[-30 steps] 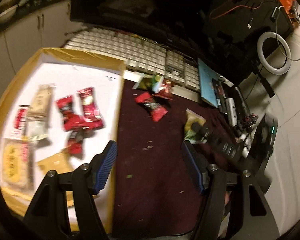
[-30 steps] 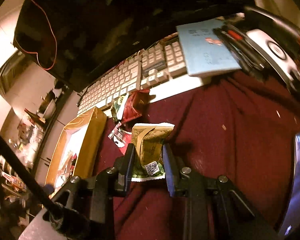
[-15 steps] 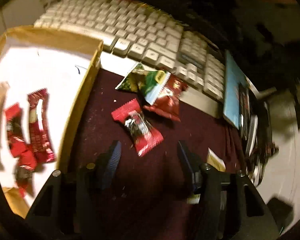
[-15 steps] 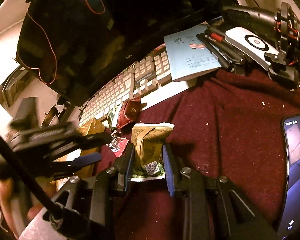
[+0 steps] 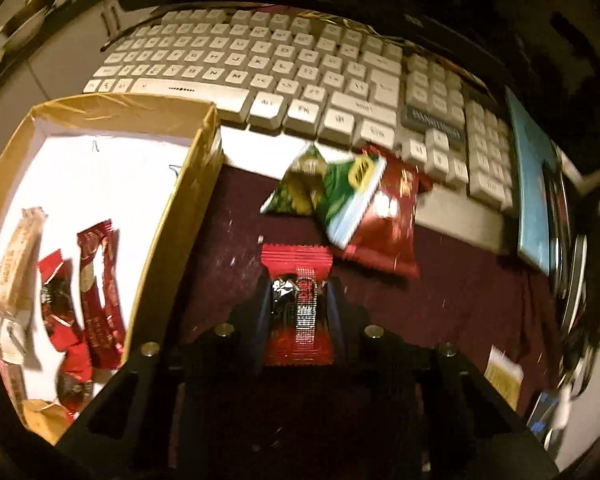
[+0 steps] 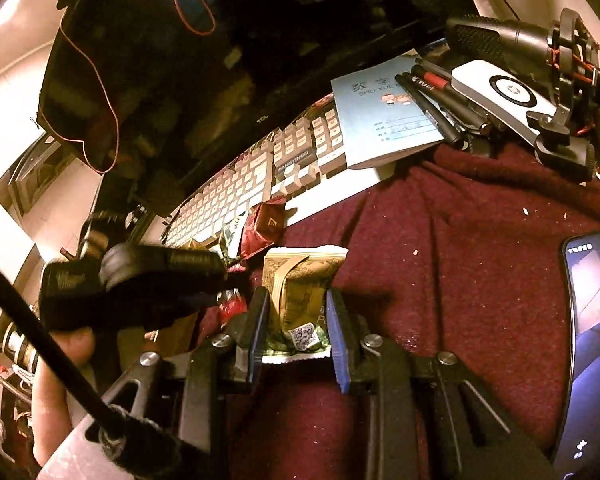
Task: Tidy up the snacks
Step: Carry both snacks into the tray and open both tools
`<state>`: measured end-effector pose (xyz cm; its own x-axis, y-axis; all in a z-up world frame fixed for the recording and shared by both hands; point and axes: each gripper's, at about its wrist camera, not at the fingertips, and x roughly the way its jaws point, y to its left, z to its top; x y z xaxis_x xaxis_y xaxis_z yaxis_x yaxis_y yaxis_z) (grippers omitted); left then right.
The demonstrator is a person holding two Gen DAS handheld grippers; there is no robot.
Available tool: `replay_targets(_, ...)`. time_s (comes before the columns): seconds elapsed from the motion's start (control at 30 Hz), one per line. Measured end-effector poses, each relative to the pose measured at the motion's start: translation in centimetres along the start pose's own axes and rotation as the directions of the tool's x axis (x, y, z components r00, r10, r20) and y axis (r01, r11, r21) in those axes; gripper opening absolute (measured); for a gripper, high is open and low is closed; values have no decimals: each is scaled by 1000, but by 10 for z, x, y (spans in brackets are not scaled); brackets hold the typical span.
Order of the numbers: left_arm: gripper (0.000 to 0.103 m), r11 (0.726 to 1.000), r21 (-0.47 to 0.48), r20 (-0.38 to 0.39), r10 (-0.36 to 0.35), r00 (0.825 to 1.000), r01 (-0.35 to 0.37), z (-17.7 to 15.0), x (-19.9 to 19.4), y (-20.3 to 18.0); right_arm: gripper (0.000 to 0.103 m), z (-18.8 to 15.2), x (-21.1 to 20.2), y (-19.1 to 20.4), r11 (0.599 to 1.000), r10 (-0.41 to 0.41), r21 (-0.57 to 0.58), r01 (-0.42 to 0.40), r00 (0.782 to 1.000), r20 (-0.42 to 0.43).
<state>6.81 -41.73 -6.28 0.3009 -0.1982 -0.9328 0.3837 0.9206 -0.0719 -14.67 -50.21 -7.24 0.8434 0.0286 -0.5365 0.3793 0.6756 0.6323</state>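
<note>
The left tool (image 5: pixel 298 300) is closing on a red snack (image 5: pixel 298 308) between its jaws, apparently touching, on the desk (image 5: pixel 460 300) beside the box (image 5: pixel 172 216) (snacks inside). The right tool (image 6: pixel 296 320) is clamped on a green packet (image 6: pixel 300 292).

Before me a white keyboard (image 5: pixel 284 72), blue notebook (image 6: pixel 384 116) overlapping its end, black pens (image 6: pixel 432 108), microphone (image 6: pixel 500 40), phone (image 6: pixel 592 320), maroon cloth (image 6: pixel 460 248) underneath.
</note>
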Motion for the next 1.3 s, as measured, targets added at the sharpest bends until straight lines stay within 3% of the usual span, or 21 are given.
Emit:
replay_targets(0.13,26,998,59,-4,-21,1000,21,-15,-5,-2,28,0,1,1,1000,-2,-3,2,1000,-4)
replay_targets(0.23,26,988,38,-39,-149,988,151,-26,-17,8,28,0,2,1,1000,1,-10,-1,1000,-8)
replay_targets(0.33,26,973,52,8,-224,975,223,-40,-41,24,28,-1,1,4,1000,8,-21,-8,1000,-9)
replay_targets(0.47,26,924,52,49,-382,923,379,-61,-79,52,28,-3,3,9,999,21,-48,-22,1000,-19)
replay_targets(0.6,26,889,24,126,-457,881,457,-74,-117,79,28,-6,3,19,994,36,-103,-39,999,-24)
replay_targets(0.7,26,881,-23,190,-460,868,472,-81,-137,117,28,-9,2,28,987,52,-149,-54,998,-21)
replay_targets(0.87,26,890,-91,245,-416,876,448,-84,-153,169,28,-13,7,46,976,80,-197,-92,994,-70)
replay_targets(0.97,26,886,-125,282,-399,873,446,-82,-159,195,28,-9,11,66,968,159,-177,-180,979,-126)
replay_targets(1.1,26,876,-175,307,-385,871,449,-80,-161,228,28,-8,21,111,937,182,-268,-224,968,-172)
replay_targets(1.17,26,880,-194,314,-364,877,435,-80,-160,238,28,-9,33,130,924,210,-267,-274,947,-244)
replay_targets(1.3,26,899,-205,335,-308,891,388,-72,-162,260,28,-8,57,173,887,146,-388,-252,948,-281)
